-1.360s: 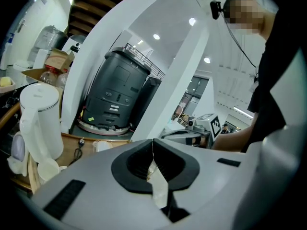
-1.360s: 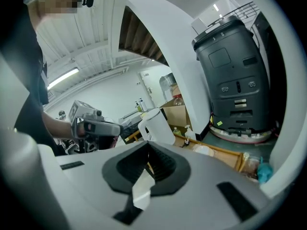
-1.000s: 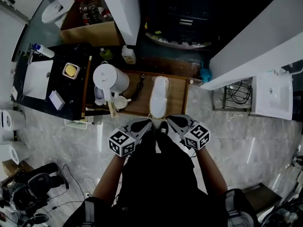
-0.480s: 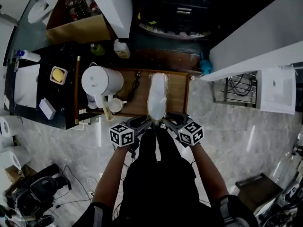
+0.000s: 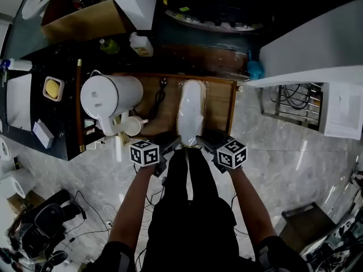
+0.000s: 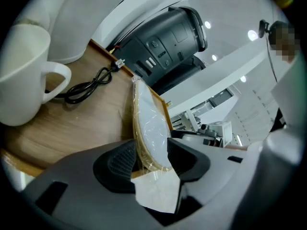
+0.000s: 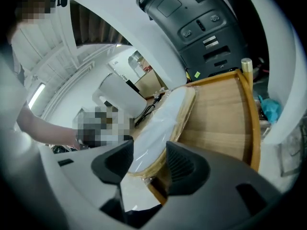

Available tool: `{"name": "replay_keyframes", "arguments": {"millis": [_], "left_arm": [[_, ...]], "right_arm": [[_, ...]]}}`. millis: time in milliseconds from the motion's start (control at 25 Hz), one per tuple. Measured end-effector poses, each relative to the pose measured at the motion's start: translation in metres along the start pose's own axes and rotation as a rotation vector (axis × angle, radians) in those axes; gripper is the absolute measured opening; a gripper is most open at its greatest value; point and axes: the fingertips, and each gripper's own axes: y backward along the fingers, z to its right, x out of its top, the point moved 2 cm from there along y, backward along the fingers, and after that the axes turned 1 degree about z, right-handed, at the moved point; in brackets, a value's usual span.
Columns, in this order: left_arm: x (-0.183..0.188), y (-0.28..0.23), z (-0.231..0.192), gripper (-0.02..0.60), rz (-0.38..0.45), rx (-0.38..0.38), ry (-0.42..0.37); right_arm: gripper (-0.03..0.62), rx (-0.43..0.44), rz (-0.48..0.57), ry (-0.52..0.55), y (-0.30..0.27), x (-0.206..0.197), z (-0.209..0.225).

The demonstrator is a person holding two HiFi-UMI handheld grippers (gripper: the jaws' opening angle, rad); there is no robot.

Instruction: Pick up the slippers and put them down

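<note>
Slippers (image 5: 190,109): wrapped pair lies on wooden tray (image 5: 222,106), long axis running straight ahead of our grippers.
Left gripper (image 6: 151,155): jaws opening, near end loose between them.
Right gripper (image 7: 148,159): likewise, equally near.

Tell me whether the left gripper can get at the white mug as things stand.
Probably yes: the left gripper, jaws opening round the slippers, has only bare tray between it and the mug.

The slippers (image 5: 190,111) are laid on the tray (image 5: 224,103); the kettle (image 5: 110,95) and mug (image 5: 133,126) are set to their left.
</note>
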Motion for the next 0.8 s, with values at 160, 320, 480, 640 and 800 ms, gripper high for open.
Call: {"name": "replay_keyframes", "arguments": {"millis": [160,320,480,640,800], "left_arm": [[0.005,-0.016,-0.011,0.199,-0.004,0.021,-0.017],[0.014,-0.023,-0.011,0.199,0.027,-0.005,0.035],[0.015,-0.024,-0.015,0.199,0.009,-0.024,0.096],[0.012,-0.029,-0.016,0.199,-0.055,0.006,0.108],[0.008,-0.037,-0.019,0.198,-0.136,0.054,0.113]], "right_arm": [[0.215,-0.029,0.028,-0.046,-0.012,0.003,0.018],[0.227,-0.008,0.021,-0.121,-0.023,0.001,0.025],[0.227,0.010,-0.001,-0.160,-0.029,-0.001,0.025],[0.227,-0.016,-0.056,-0.191,-0.035,-0.006,0.025],[0.227,-0.032,-0.078,-0.226,-0.042,-0.007,0.025]]}}
